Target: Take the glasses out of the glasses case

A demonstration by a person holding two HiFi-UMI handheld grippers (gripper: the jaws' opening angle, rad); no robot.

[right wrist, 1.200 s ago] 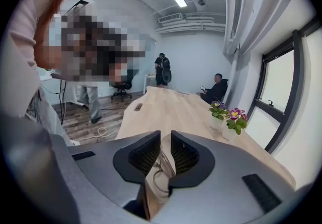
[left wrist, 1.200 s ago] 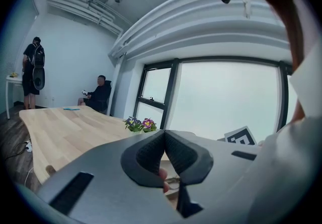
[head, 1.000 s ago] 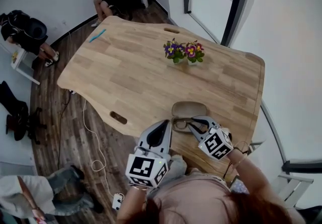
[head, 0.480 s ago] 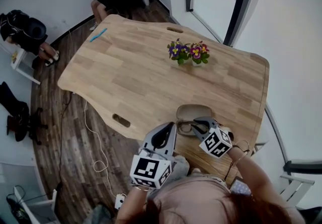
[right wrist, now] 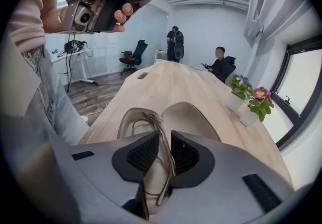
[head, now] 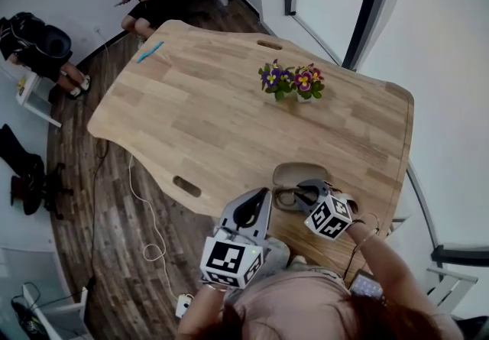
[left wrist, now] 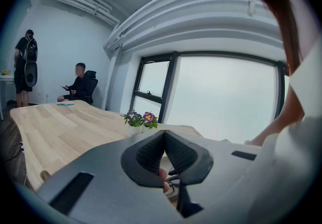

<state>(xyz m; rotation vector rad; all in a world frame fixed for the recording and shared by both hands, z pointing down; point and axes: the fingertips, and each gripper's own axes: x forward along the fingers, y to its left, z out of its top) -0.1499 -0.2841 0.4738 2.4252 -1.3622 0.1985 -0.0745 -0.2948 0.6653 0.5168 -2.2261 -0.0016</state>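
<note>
Right gripper view — glasses pinched over the open case

The right gripper (right wrist: pixel 162 143) has its jaws closed narrowly on the thin metal glasses (right wrist: pixel 160 132), which sit over the open glasses case (right wrist: pixel 187 117) at the near edge of the wooden table (head: pixel 199 117). The left gripper (left wrist: pixel 164 140) (jaws pressed together, nothing between them) is held up nearby.

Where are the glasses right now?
In the right gripper view, the glasses sit pinched between the right gripper's jaws, over the open glasses case at the near edge of the table.
</note>
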